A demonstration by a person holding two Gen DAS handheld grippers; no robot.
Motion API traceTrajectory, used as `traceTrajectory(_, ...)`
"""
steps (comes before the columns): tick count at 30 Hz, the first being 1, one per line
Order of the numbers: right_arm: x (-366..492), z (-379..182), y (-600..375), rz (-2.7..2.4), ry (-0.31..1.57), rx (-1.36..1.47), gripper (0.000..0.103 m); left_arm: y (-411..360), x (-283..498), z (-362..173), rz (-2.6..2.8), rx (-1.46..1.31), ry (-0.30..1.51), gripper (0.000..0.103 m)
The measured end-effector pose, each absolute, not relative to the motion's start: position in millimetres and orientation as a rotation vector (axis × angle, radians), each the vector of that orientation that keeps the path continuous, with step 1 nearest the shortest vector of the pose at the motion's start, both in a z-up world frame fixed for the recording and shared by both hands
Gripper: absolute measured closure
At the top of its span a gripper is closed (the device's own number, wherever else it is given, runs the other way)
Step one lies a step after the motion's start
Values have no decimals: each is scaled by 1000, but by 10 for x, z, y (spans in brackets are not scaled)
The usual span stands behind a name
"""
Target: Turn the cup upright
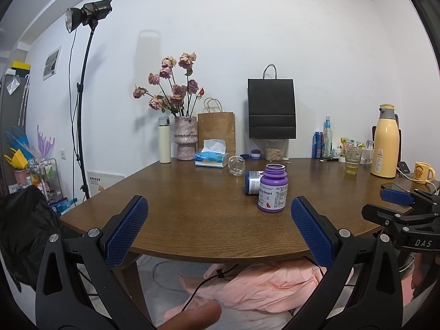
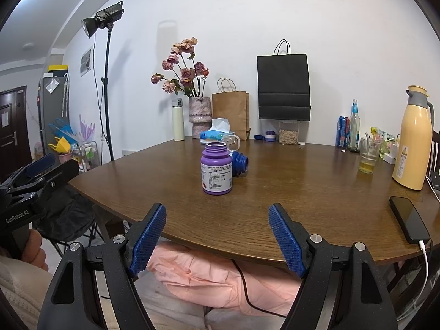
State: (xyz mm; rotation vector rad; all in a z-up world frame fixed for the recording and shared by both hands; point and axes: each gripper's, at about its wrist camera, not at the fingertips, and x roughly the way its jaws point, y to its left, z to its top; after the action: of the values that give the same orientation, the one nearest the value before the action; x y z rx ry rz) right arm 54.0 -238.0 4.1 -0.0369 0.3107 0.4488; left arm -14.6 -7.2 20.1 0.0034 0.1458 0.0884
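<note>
A small clear glass cup (image 1: 236, 165) lies on its side on the brown table (image 1: 192, 209), far behind two bottles; in the right wrist view the cup (image 2: 233, 142) is partly hidden behind the purple bottle (image 2: 216, 168). My left gripper (image 1: 219, 211) is open and empty at the table's near edge. My right gripper (image 2: 217, 217) is open and empty, also at the near edge. The cup is well beyond both. The right gripper also shows in the left wrist view (image 1: 396, 196), and the left gripper in the right wrist view (image 2: 41, 165).
An upright open purple bottle (image 1: 272, 189) and a blue bottle lying on its side (image 1: 253, 182) stand before the cup. A tissue box (image 1: 211, 158), vase (image 1: 186, 137), paper bags, a yellow thermos (image 2: 414, 140), a drinking glass (image 2: 368, 155) and a phone (image 2: 409, 218) ring the table.
</note>
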Motion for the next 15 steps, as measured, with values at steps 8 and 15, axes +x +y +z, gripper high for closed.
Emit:
traceTrajectory(8,539,37,-2375,448,311,-36,21,-73,-147,206,90,3,145,0)
traceTrajectory(15,535,33,-2371,448,312,-37,21,-66,-149,218,91,4,143,0)
